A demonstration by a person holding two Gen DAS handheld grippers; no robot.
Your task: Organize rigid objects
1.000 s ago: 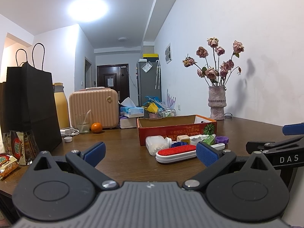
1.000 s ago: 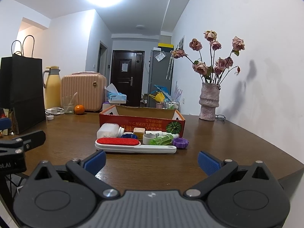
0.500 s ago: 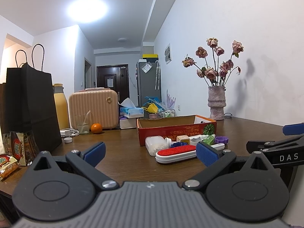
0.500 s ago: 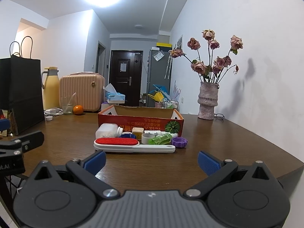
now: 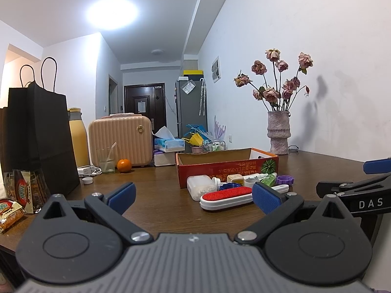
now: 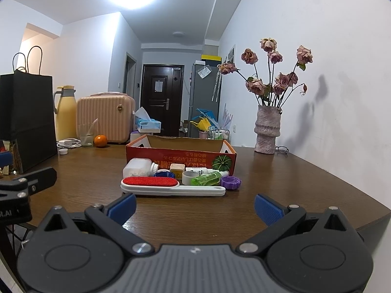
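Red-padded lint brush (image 6: 161,185) and small bottles lying loose on wooden table (image 6: 293,185) before empty orange carton (image 6: 180,155), evidently awaiting boxing; left gripper (image 5: 193,194) and right gripper (image 6: 194,205) both spread wide, empty, short of items.

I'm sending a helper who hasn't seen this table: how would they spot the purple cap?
Find the orange cardboard box in the middle of the wooden table; small items sit in a cluster before it. The purple cap lies at that cluster's right end, beside the green bottle and the lint brush handle's tip. It is the only purple piece, round and ridged.
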